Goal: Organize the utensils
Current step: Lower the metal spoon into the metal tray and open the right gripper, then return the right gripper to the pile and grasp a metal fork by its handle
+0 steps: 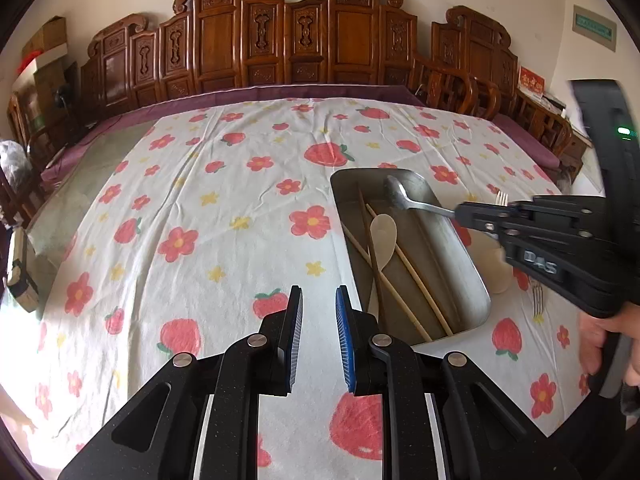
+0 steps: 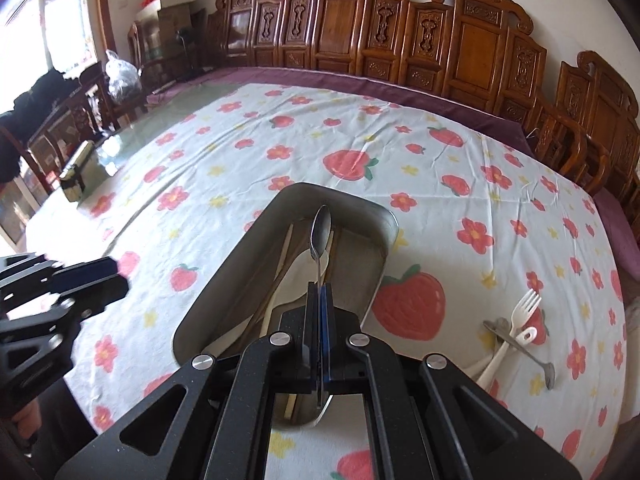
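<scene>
A metal spoon [image 2: 321, 236] is clamped by its handle between the closed fingers of the right gripper [image 2: 320, 292], its bowl held above the metal tray [image 2: 224, 280]. Within the tray, wooden chopsticks [image 1: 412, 276] and a pale spoon [image 1: 383, 236] are seen. The left gripper [image 1: 319, 300] is held just left of the tray's near end, its jaws slightly parted and nothing between them. To the right of the tray, a white plastic fork [image 2: 520, 312] and another metal spoon [image 2: 528, 350] lie on the flowered tablecloth [image 2: 460, 200].
</scene>
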Demonstrator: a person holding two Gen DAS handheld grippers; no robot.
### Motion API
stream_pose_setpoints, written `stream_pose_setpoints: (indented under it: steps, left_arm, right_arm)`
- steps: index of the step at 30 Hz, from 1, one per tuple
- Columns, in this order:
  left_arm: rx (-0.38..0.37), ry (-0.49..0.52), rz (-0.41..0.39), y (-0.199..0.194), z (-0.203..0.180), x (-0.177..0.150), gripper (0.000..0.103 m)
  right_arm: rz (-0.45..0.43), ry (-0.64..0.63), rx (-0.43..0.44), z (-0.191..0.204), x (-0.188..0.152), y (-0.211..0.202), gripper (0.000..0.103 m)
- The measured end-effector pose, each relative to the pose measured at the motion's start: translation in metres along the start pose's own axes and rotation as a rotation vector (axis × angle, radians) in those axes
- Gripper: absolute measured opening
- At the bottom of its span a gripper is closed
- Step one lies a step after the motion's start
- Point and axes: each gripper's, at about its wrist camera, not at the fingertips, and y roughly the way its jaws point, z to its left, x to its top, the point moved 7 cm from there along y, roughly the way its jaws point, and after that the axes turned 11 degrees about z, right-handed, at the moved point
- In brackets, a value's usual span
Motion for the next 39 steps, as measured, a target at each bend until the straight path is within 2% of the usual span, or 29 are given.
stream_pose_setpoints:
  steps: [7,11,13,17,22,25,30,33,39]
  left_arm:
    - [-0.018,-0.024,0.009,0.003,0.006,-0.002,0.016]
    - [-0.019,-0.03,0.0,0.0,0.008,-0.001,0.016]
    - [-0.019,-0.031,-0.001,-0.001,0.009,-0.002,0.016]
    - [-0.022,-0.029,0.001,0.0,0.009,-0.002,0.016]
    - [-0.021,-0.018,0.001,-0.001,0.004,-0.003,0.016]
    - [-0.026,-0.007,-0.002,-0.003,-0.002,-0.003,0.016]
    - [-0.042,0.017,-0.02,-0.011,-0.017,-0.005,0.016]
    - [-0.056,0.037,-0.038,-0.017,-0.03,-0.005,0.027]
    - [-0.07,0.084,-0.045,-0.02,-0.059,-0.005,0.034]
  right_arm:
    - [0.017,0.037,-0.043,0.002,0.01,0.021,0.002]
    - [0.026,0.069,-0.035,0.003,0.012,0.027,0.002]
    - [0.028,0.093,-0.02,0.003,0.013,0.027,0.003]
    - [0.033,0.124,0.051,0.007,0.01,0.024,0.014]
    - [0.003,0.099,0.12,0.012,0.004,0.008,0.016]
    - [-0.029,0.075,0.114,0.005,-0.005,-0.009,0.016]
    - [-0.061,0.079,0.08,-0.036,-0.034,-0.036,0.016]
    - [-0.068,0.092,0.03,-0.071,-0.053,-0.043,0.016]
    - [-0.036,0.164,-0.05,-0.142,-0.091,-0.047,0.016]
